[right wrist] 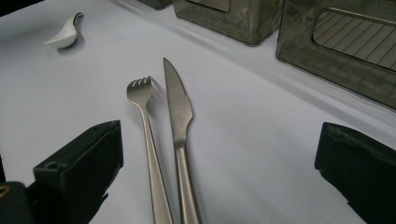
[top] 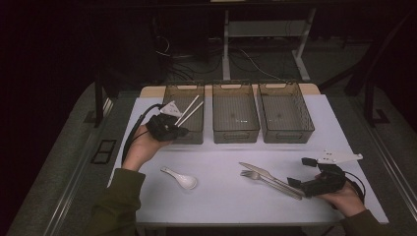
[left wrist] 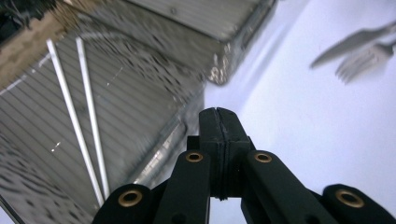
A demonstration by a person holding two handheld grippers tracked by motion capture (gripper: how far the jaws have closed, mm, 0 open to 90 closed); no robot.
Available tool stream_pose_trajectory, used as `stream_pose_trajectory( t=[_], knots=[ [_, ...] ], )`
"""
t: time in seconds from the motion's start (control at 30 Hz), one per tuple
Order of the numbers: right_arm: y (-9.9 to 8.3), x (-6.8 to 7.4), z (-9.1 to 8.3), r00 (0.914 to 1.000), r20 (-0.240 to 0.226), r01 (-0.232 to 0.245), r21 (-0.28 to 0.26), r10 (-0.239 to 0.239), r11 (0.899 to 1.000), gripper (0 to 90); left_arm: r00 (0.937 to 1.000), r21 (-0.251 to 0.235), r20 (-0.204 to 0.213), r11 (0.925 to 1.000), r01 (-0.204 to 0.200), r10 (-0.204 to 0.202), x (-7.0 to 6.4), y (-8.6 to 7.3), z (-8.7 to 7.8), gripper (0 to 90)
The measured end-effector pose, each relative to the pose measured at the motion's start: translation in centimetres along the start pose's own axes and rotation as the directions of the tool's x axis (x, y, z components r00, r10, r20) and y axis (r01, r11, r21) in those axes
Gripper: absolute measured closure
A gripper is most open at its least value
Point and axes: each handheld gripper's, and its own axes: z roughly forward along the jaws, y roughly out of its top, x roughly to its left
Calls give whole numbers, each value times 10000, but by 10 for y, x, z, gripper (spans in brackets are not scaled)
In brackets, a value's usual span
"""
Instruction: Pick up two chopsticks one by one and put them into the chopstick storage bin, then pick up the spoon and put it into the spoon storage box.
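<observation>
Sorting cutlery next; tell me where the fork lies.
In the high view the fork lies right of centre on the table, beside the knife, just ahead of the right gripper.

Three smoked-plastic bins (top: pixel 235 118) stood in a row on the bench (top: pixel 221 196). Two white chopsticks (top: pixel 189 112) lay in the leftmost bin. On the bench lay one fork (right wrist: pixel 148 135), one knife (right wrist: pixel 179 116) and one white soup spoon (top: pixel 181 178).

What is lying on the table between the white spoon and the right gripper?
A fork and a knife, side by side, seen in the high view.
</observation>
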Motion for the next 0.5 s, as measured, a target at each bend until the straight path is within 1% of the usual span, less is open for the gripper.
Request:
stream_pose_trajectory(
  t=[0.1,0.23,0.3,0.37,0.4,0.5],
  knots=[
    [0,0,0,9999,44,106,-75,-106,9999,10,10000,80,-66,10000,-19,20,-6,-10,-1,886],
    [0,0,0,9999,57,130,-69,-129,9999,10,9997,87,-232,9999,-63,65,-14,-25,-1,886],
    [0,0,-1,9999,65,123,-79,-123,9999,10,9996,175,-276,9998,-97,102,-16,-32,-1,886],
    [0,1,-1,9998,75,158,-110,-157,9998,10,9995,174,-302,9998,-40,46,-19,-39,1,886],
    [0,1,-1,9999,72,142,-115,-142,9998,10,9996,225,-279,9997,-59,65,-19,-43,2,886],
    [1,1,-1,9998,84,200,-139,-199,9997,10,9995,423,-310,9991,56,-43,-21,-55,6,887]
  ],
)
